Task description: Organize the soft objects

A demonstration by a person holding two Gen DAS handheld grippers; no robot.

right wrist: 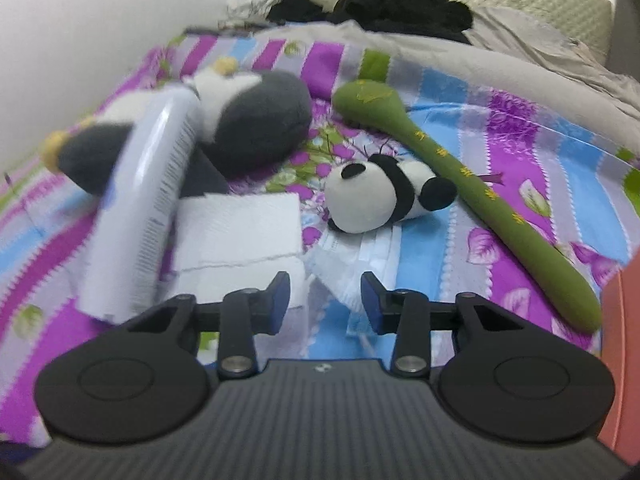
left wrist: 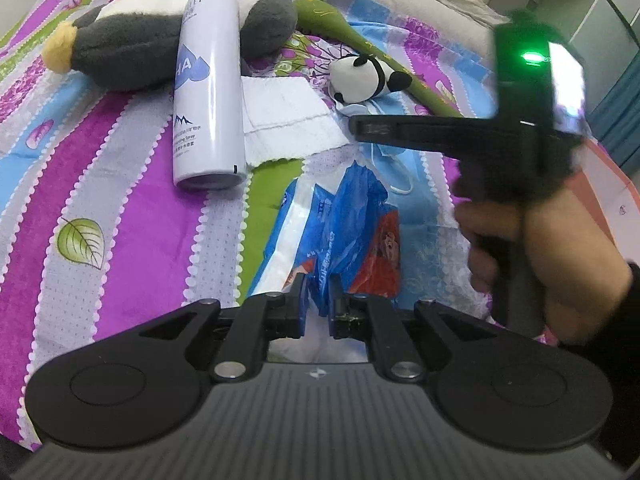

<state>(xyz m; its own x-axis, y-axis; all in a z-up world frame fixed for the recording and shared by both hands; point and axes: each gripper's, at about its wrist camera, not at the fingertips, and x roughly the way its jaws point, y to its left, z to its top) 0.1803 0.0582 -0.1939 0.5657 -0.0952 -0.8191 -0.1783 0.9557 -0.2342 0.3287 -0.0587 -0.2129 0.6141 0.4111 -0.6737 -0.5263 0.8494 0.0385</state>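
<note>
My left gripper (left wrist: 319,300) is shut on a crumpled blue, white and red plastic bag (left wrist: 340,220) low over the striped bedspread. My right gripper (right wrist: 325,294) is open and empty above a blue face mask (right wrist: 352,264); it also shows in the left wrist view (left wrist: 360,126), side-on near the small panda plush (left wrist: 368,76). The panda plush (right wrist: 380,196) lies just beyond the mask. A big grey and white penguin plush (left wrist: 132,40) (right wrist: 248,128) lies at the back left. A folded white tissue (right wrist: 240,232) (left wrist: 288,120) lies between them.
A white spray can (left wrist: 208,88) (right wrist: 136,216) leans on the penguin plush. A long green padded stick (right wrist: 472,184) (left wrist: 360,40) lies diagonally at the right. A grey duvet (right wrist: 500,64) and black clothes (right wrist: 400,4) lie at the bed's far end. An orange-red object (right wrist: 622,360) is at the right edge.
</note>
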